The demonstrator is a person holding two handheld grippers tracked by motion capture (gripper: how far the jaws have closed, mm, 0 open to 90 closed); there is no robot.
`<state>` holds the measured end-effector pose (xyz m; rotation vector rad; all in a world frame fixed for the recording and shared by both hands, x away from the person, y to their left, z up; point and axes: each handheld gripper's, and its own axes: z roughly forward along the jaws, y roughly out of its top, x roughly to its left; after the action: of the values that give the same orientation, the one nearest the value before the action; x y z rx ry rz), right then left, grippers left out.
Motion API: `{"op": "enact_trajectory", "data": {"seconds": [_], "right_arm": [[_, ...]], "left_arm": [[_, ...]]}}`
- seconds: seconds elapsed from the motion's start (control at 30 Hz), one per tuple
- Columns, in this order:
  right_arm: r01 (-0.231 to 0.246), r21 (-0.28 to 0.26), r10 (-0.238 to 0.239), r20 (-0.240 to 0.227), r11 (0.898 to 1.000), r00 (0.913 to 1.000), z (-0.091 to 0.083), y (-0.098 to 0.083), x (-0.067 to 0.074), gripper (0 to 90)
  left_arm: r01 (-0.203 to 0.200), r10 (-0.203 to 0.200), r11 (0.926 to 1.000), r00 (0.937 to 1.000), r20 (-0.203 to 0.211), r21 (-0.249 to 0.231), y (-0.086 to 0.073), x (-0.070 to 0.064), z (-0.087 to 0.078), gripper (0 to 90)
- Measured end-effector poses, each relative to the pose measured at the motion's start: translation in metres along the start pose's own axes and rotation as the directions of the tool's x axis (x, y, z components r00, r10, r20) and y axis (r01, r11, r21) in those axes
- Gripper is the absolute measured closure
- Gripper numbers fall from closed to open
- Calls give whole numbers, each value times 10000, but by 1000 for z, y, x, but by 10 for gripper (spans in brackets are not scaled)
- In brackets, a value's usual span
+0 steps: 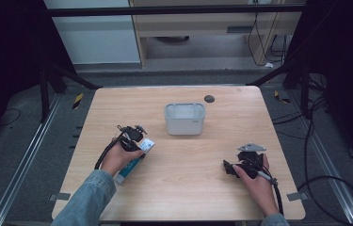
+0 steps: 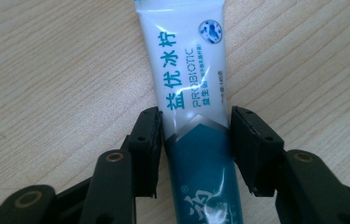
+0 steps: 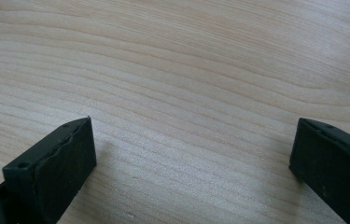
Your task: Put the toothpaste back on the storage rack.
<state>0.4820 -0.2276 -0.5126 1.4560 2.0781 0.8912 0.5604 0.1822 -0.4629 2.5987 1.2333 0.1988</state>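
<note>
Your left claw [image 2: 195, 140] has its jaws on either side of the toothpaste tube [image 2: 189, 79], pads touching its sides, tube lying flat on the surface [image 2: 46, 70]. Your right claw [image 3: 191, 158] stands wide over bare wood, well apart.

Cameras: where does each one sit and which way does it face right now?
High view: above the near edge, looking forward and down on table, bin, both forearms.
Left gripper view: on left gripper, looking along fingers flanking tube.
Right gripper view: on right gripper, facing bare wood.
Shared: tube, high and left.
</note>
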Motion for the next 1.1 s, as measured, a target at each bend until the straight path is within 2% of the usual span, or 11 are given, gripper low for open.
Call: {"op": "enact_trajectory", "data": {"seconds": [0.27,0.43,0.73,0.83,1.03,1.1], "right_arm": [[7,2,-7,-11,10000,10000,0,0,0,5],[2,-1,-2,-8,10000,10000,0,0,0,5],[2,2,-2,-8,10000,10000,0,0,0,5],[1,0,-1,-7,10000,10000,0,0,0,5],[22,1,-22,7,10000,10000,0,0,0,5],[42,-4,-42,30,10000,10000,0,0,0,5]], "left_arm": [[-29,29,10000,10000,17,74,1,-3,1,591],[-357,359,9993,9993,-128,140,2,-6,1,612],[-698,699,9974,9975,-49,171,1,-8,0,673],[-920,918,9952,9958,70,337,2,-9,-2,706],[-1026,1025,9945,9947,53,191,0,-9,-5,751],[-884,885,9961,9960,105,-44,-3,-8,-6,761]]}}
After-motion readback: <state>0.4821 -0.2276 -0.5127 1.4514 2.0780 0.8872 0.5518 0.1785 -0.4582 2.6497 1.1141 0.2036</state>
